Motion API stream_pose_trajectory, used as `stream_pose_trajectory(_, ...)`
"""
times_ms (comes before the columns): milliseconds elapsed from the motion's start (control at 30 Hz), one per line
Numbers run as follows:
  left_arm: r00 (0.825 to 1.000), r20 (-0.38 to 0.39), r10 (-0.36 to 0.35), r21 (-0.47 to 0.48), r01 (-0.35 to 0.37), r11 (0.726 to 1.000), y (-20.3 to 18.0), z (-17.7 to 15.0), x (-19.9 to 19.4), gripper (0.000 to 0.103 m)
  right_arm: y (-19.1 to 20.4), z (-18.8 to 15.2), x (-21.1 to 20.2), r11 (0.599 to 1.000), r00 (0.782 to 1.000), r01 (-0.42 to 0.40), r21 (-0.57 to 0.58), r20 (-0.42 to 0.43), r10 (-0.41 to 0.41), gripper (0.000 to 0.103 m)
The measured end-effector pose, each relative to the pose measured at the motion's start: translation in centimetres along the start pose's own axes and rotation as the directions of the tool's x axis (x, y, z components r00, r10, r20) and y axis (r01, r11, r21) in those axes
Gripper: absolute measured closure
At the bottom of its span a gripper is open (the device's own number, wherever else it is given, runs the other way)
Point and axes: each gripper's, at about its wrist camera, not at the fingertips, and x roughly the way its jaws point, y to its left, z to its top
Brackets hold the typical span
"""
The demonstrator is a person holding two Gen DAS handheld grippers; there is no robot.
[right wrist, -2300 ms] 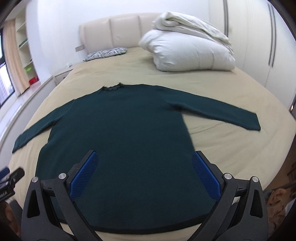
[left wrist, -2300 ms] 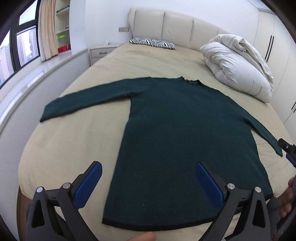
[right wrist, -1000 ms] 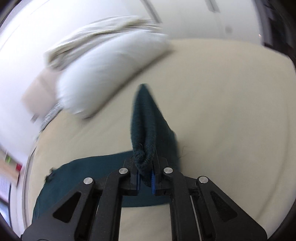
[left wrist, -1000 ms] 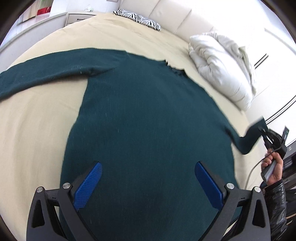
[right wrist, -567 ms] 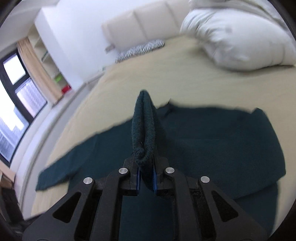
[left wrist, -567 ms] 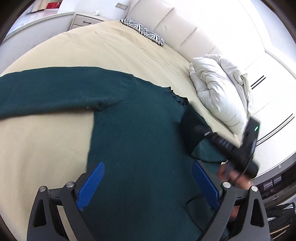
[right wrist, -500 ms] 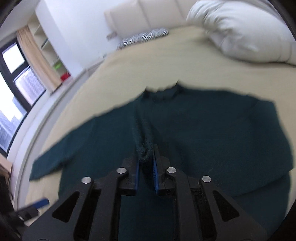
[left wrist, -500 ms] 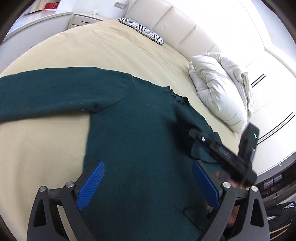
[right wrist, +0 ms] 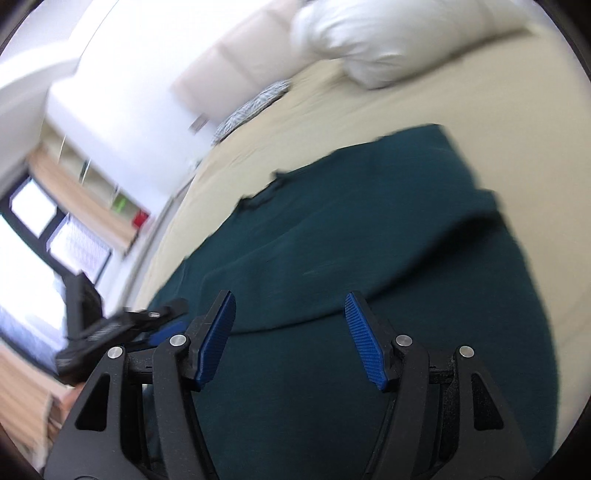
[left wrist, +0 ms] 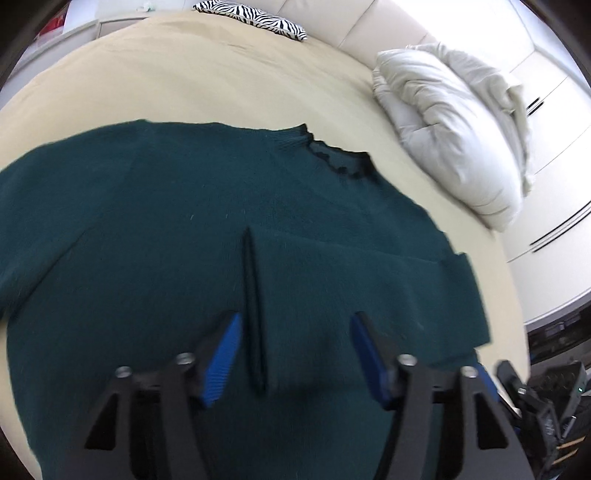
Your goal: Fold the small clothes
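A dark green long-sleeved sweater (left wrist: 155, 229) lies flat on the beige bed (left wrist: 207, 74), neck toward the headboard. Its right sleeve (left wrist: 354, 273) is folded across the body, the cuff edge (left wrist: 255, 314) lying near the middle. My left gripper (left wrist: 293, 347) is open and empty just above the sweater, over the folded cuff. My right gripper (right wrist: 290, 332) is open and empty above the sweater (right wrist: 369, 258), with the folded sleeve (right wrist: 388, 251) ahead of it. The other gripper (right wrist: 110, 321) shows at the left of the right wrist view.
A white duvet and pillow pile (left wrist: 454, 122) lies at the bed's right side, and a zebra-print pillow (left wrist: 255, 16) by the headboard. White wardrobes (left wrist: 554, 110) stand at the right. A window and shelves (right wrist: 74, 221) are at the left.
My right gripper carried the right sleeve across the sweater's body, let it go and opened. The sleeve now lies folded on the body. My left gripper moved closer over the sweater.
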Motion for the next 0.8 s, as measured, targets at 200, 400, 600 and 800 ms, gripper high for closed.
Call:
stream_pose_trajectory(200, 0.999, 0.03, 0.041, 0.061, -0.043, 0.997, -1.0, 1.2, -0.3, 0.092, -6.8, 1.2, -0.6, 0.979, 1.0, -0.022, 0.205, 0.008, 0.021, 0.042)
stream_pose_trajectory(400, 0.986, 0.163, 0.02, 0.079, -0.033, 0.996, -0.9, 2.2, -2.7, 0.092, -8.4, 1.4, -0.3, 0.955, 0.997, -0.071, 0.286, -0.002, 0.075, 0.042)
stream_pose_trajectory(600, 0.987, 0.152, 0.057, 0.028, -0.062, 0.998, 1.8, 1.8, -0.7, 0.094, -9.2, 3.5, 2.8, 0.928, 0.999, -0.036, 0.37, 0.001, 0.039, 0.047)
stream_pose_trajectory(800, 0.984, 0.172, 0.043, 0.017, -0.047, 0.999, 3.1, 1.5, 0.4, 0.094, -15.5, 4.3, 0.0, 0.877, 0.993, -0.075, 0.474, 0.118, 0.021, 0.085)
